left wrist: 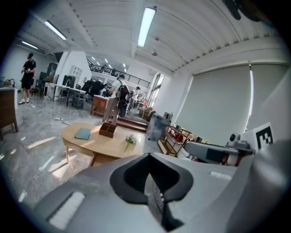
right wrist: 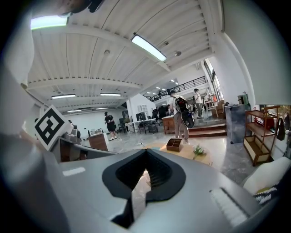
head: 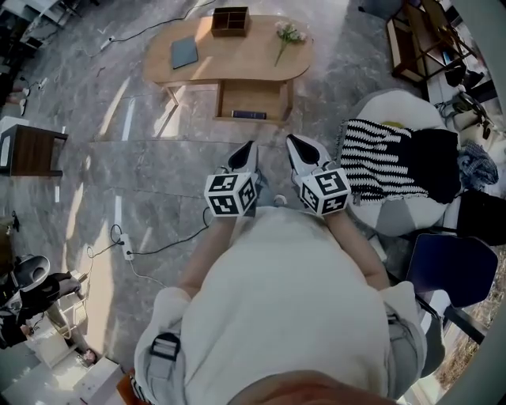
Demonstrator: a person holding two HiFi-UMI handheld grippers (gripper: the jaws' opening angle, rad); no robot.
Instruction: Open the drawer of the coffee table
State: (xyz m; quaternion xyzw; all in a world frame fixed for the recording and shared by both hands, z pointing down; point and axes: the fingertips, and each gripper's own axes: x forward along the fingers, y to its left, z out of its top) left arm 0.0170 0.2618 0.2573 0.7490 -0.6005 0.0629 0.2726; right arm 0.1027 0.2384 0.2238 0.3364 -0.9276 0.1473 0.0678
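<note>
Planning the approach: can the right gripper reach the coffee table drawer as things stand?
Probably not yet: the right gripper, shut, sits well short of the drawer under the coffee table. Only floor lies between, nothing blocking.

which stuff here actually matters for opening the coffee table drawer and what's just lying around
For the job: coffee table; drawer section under its top; left hand-held gripper and right hand-held gripper, both shut and empty.

Just lying about: blue notebook, wooden box and flower sprig on the table; striped blanket; power strip.
</note>
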